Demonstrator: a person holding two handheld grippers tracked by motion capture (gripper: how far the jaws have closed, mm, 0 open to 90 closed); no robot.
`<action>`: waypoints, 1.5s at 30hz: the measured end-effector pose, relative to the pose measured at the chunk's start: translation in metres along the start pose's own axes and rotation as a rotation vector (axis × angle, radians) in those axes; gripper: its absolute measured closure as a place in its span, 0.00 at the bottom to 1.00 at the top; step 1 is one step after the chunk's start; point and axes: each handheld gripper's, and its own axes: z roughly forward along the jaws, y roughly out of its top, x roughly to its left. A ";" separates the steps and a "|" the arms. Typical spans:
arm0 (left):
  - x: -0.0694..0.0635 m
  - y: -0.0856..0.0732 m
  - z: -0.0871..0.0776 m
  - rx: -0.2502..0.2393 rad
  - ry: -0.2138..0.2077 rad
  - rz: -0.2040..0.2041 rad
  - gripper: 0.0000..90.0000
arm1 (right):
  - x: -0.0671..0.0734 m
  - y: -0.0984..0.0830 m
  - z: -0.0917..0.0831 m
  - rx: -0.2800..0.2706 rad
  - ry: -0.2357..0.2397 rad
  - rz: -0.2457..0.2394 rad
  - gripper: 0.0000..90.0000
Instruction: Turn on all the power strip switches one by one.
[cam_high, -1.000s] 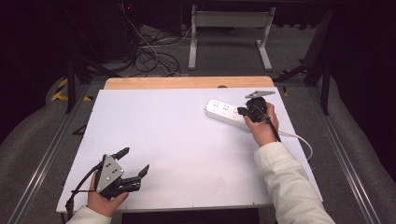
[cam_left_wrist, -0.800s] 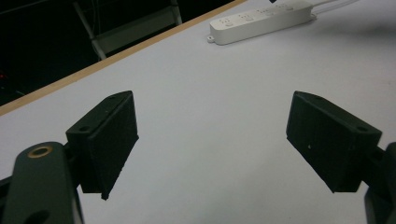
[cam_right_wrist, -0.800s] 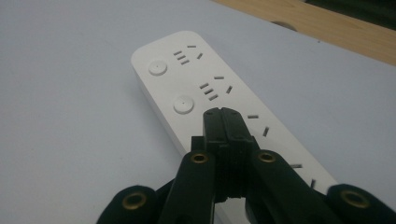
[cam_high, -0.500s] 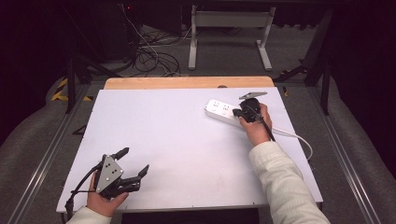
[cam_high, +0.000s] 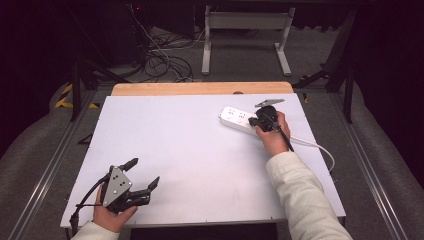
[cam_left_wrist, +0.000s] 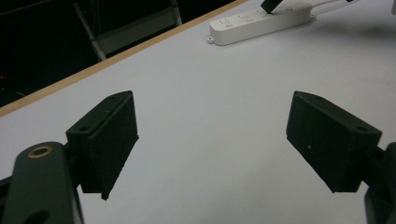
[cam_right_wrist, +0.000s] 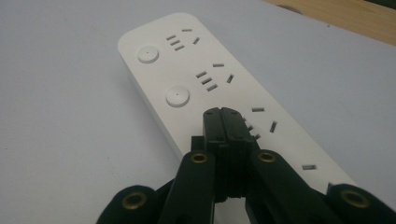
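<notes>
A white power strip (cam_high: 236, 118) lies at the table's far right, its white cable (cam_high: 312, 146) trailing off to the right. In the right gripper view the strip (cam_right_wrist: 196, 79) shows round buttons and socket slots. My right gripper (cam_right_wrist: 222, 122) is shut with nothing between its jaws, and its tip hovers over or rests on the strip's third switch; I cannot tell whether it touches. The high view puts it (cam_high: 254, 120) on the strip's right part. My left gripper (cam_high: 142, 176) stands open and empty near the front left edge. The left gripper view has the strip (cam_left_wrist: 261, 21) far off.
The white tabletop (cam_high: 190, 150) has a wooden strip (cam_high: 200, 88) along its far edge. Beyond it are a tangle of cables (cam_high: 160, 60) and a metal stand (cam_high: 245, 35) on the floor. Metal rails run along both sides.
The right hand and gripper have slid a little left along the power strip. The left gripper has stayed in place.
</notes>
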 end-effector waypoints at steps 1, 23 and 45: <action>0.000 0.000 0.000 0.001 0.000 -0.001 0.19 | 0.000 0.000 0.000 -0.003 -0.001 0.003 1.00; -0.001 0.000 0.000 -0.001 -0.001 -0.007 0.19 | 0.001 -0.003 0.002 -0.005 0.002 0.016 1.00; 0.000 0.000 -0.001 -0.007 -0.005 -0.010 0.19 | 0.003 -0.003 0.004 0.004 -0.019 0.043 1.00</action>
